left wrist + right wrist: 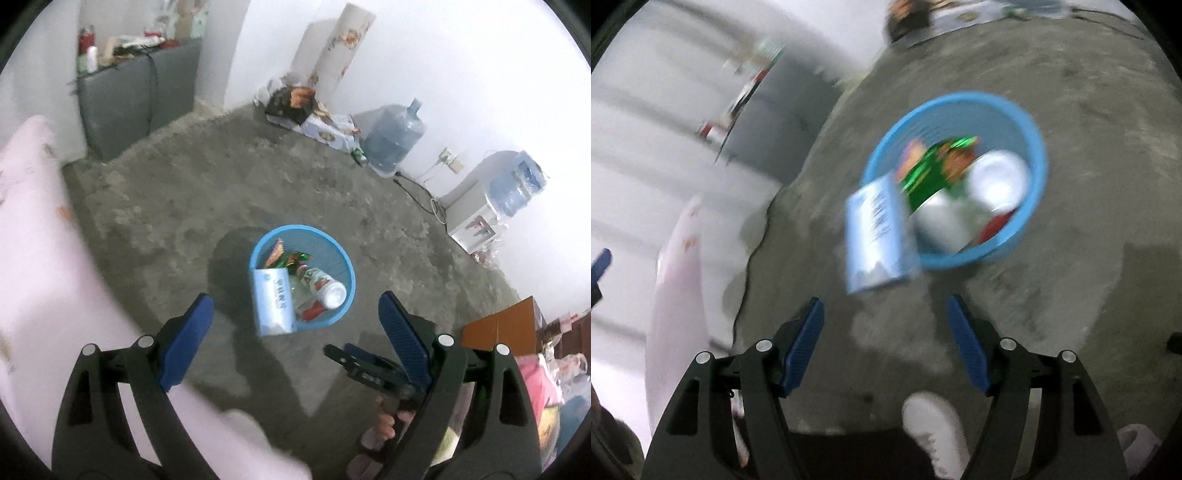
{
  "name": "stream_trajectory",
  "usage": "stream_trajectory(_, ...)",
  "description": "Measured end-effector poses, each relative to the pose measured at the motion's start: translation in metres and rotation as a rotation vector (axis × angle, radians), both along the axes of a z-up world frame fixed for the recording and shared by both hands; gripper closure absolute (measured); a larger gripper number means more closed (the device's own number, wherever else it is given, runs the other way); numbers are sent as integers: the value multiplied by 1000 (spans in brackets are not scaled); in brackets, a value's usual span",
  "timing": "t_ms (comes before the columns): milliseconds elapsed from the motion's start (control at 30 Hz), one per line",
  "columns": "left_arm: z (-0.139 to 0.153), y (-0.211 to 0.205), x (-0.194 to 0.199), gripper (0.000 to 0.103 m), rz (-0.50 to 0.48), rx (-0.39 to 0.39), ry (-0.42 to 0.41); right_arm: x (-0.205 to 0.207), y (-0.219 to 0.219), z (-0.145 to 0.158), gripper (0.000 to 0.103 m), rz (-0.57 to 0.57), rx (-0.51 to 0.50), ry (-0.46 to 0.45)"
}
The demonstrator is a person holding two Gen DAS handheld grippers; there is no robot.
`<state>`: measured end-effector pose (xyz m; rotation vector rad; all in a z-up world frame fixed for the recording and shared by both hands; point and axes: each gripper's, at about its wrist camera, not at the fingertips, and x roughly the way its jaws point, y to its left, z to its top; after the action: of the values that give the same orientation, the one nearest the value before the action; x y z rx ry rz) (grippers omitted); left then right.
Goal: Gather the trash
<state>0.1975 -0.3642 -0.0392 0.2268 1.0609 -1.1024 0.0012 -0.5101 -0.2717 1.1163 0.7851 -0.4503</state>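
A blue mesh trash basket (341, 258) stands on the concrete floor; it also shows in the right wrist view (1034, 147). It holds a white bottle (321, 286), a green wrapper (295, 258) and other wrappers. A light blue packet (273, 301) is in mid-air over the basket's near rim, blurred in the right wrist view (875, 236). My left gripper (295, 314) is open and empty above the basket. My right gripper (884, 317) is open and empty just short of the packet; it also shows in the left wrist view (347, 356).
A pink-covered bed (40, 258) is at the left. A grey cabinet (136, 99), boxes (317, 122), a water jug (395, 140) and a water dispenser (480, 210) line the walls. My white shoe (934, 435) is below the right gripper.
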Motion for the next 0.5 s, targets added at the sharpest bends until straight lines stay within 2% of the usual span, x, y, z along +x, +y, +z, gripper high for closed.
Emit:
stream_trajectory(67, 10, 34, -2, 17, 12, -11, -12, 24, 16, -13, 36, 90, 55, 11)
stream_trajectory(167, 17, 84, -2, 17, 53, -23, -27, 57, 30, -38, 39, 161, 107, 52)
stream_trajectory(267, 20, 146, 1, 17, 114, -39, -18, 92, 22, -76, 54, 189, 167, 158)
stream_trajectory(300, 19, 163, 3, 17, 138, -36, -20, 99, 15, -85, 63, 182, 175, 188)
stream_trajectory(333, 18, 176, 3, 17, 157, -31, -24, 104, 5, -90, 68, 161, 173, 217)
stream_trajectory(367, 18, 191, 5, 17, 183, -26, -28, 106, -11, -88, 68, 103, 144, 217)
stream_trajectory(433, 17, 229, 10, 17, 255, -32, -25, 98, -37, -75, 69, -14, 95, 179)
stream_trajectory(500, 16, 254, 12, 17, 311, -42, -22, 73, -66, -61, 69, -177, 97, 113)
